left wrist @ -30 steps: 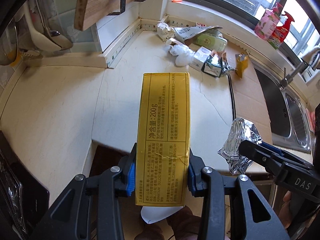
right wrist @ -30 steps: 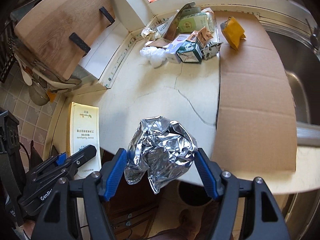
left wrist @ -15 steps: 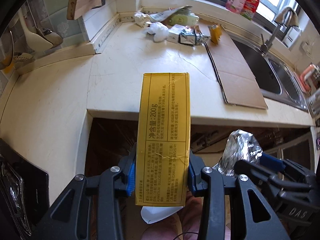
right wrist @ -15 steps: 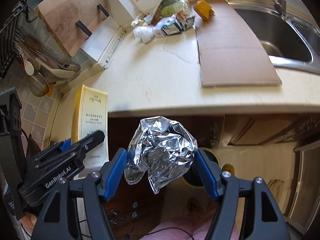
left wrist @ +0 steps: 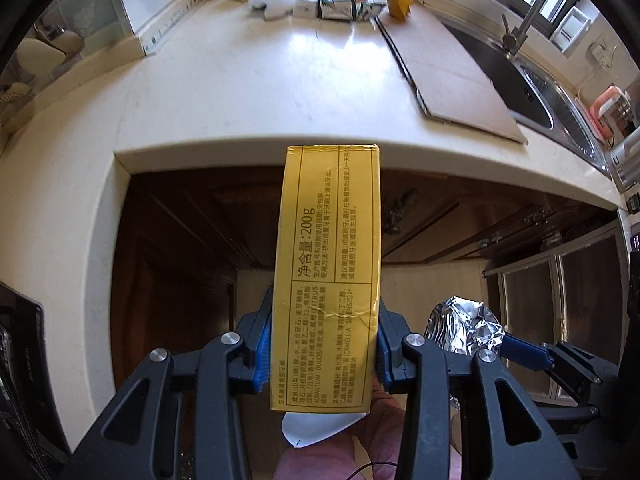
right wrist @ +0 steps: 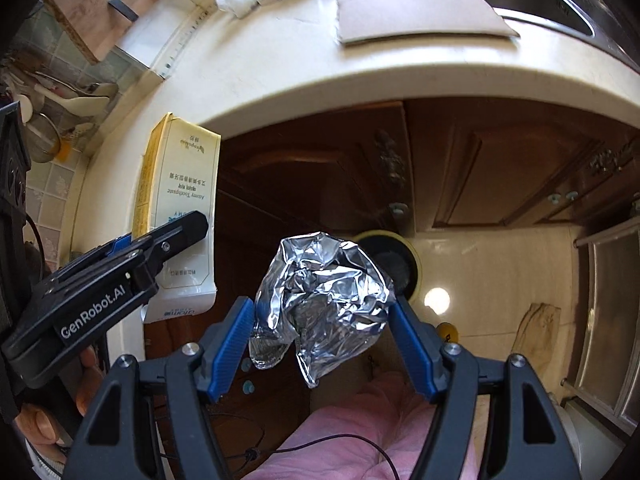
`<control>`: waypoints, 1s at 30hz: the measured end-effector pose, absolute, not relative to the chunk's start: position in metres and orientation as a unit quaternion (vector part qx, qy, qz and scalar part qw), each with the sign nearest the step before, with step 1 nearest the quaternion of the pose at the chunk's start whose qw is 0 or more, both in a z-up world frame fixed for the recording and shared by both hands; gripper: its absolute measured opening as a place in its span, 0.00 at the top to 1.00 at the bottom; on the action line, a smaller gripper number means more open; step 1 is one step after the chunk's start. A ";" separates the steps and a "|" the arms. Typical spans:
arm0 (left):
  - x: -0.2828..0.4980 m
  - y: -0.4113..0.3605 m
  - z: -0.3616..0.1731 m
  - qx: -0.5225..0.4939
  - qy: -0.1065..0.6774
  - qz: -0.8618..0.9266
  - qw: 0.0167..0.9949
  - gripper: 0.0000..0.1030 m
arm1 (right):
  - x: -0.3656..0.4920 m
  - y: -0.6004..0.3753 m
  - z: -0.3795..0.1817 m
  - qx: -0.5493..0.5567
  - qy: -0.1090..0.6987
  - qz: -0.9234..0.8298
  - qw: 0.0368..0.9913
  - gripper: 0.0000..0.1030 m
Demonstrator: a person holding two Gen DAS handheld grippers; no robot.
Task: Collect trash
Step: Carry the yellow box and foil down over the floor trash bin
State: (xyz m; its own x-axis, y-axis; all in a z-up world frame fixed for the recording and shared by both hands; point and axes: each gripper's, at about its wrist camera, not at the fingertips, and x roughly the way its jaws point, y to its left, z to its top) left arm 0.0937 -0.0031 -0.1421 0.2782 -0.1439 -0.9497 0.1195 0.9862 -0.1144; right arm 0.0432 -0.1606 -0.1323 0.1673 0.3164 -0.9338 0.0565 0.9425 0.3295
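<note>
Both grippers have drawn back from the cream stone countertop (left wrist: 248, 92), which now lies wholly ahead, with dark wooden cabinet doors (right wrist: 320, 168) and pale floor below them (earlier the held items hung over the counter edge). Left gripper (left wrist: 324, 344): blue pads clamped on the lower sides of a tall yellow printed carton (left wrist: 326, 272), held upright. Right gripper (right wrist: 322, 340): jaws wider apart, gripping a crumpled silver foil wrapper (right wrist: 324, 296) above a round yellow-rimmed bin (right wrist: 394, 260) on the floor. Remaining litter (left wrist: 320, 0) sits at the counter's far corner beside a flat cardboard sheet (left wrist: 444, 64).
</note>
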 end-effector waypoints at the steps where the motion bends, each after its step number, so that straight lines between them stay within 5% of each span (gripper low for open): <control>1: 0.092 -0.005 -0.151 -0.009 0.600 -0.082 0.796 0.63 | 0.043 -0.163 -0.140 0.146 0.645 0.084 0.746 0.32; 30: 0.081 0.017 -0.507 -0.055 0.668 -0.070 0.739 0.62 | 0.079 -0.168 -0.480 0.107 0.723 0.103 0.675 0.32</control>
